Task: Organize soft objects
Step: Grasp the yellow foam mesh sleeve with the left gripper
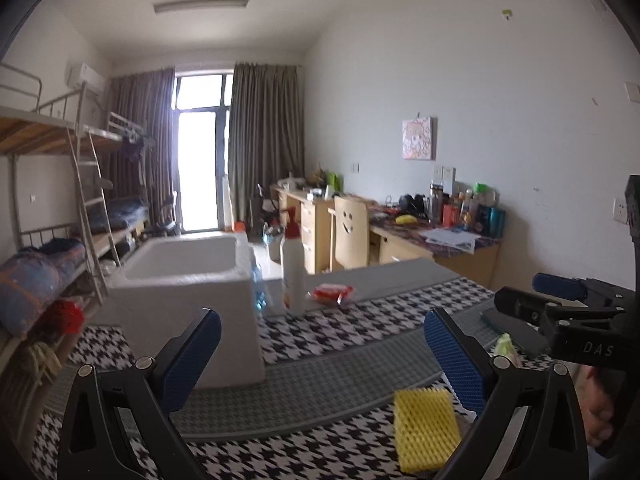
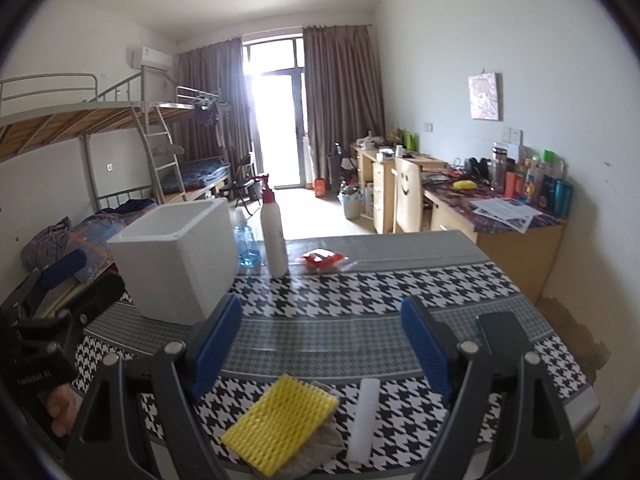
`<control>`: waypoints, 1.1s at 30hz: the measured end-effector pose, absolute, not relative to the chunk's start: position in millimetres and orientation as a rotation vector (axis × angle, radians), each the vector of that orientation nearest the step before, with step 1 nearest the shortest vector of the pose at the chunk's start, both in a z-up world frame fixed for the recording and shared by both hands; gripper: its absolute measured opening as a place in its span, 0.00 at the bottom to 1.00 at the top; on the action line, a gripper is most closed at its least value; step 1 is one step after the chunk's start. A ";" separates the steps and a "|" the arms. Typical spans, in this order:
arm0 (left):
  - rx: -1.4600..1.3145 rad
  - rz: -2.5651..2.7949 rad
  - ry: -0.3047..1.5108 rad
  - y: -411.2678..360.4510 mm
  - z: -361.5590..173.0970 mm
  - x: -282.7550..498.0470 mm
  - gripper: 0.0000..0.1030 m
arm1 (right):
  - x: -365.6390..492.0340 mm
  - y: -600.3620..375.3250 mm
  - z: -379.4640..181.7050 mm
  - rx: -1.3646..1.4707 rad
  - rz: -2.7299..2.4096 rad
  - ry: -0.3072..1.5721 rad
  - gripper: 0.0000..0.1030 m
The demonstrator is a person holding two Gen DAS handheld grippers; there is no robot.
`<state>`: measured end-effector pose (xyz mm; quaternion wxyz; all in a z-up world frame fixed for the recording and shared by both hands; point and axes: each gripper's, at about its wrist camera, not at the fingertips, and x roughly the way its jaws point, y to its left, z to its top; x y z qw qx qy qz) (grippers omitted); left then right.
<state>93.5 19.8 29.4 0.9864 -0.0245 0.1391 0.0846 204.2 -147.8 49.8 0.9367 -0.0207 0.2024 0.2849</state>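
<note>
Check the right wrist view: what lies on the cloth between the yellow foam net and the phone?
A white foam strip lies between the yellow foam net and the phone; only the right wrist view shows it.

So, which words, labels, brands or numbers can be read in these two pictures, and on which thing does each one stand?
"DAS": white letters on the black body of the right gripper, seen from the left wrist camera.
A white word on the left gripper body, seen from the right wrist camera: too blurred to read.
White spray bottle label: too small to read.
Papers and bottles on the desk: print too small to read.
</note>
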 end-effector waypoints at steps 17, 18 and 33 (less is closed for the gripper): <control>-0.039 0.038 0.446 -2.3 -6.9 117.5 0.99 | 205.0 -178.2 18.6 -0.068 0.455 0.473 0.82; -0.039 0.028 0.461 -4.0 -9.9 119.4 0.99 | 205.6 -179.3 16.7 -0.070 0.450 0.479 0.82; -0.076 -0.064 0.662 -17.7 -50.0 140.9 0.99 | 220.3 -203.5 -19.8 -0.072 0.371 0.588 0.82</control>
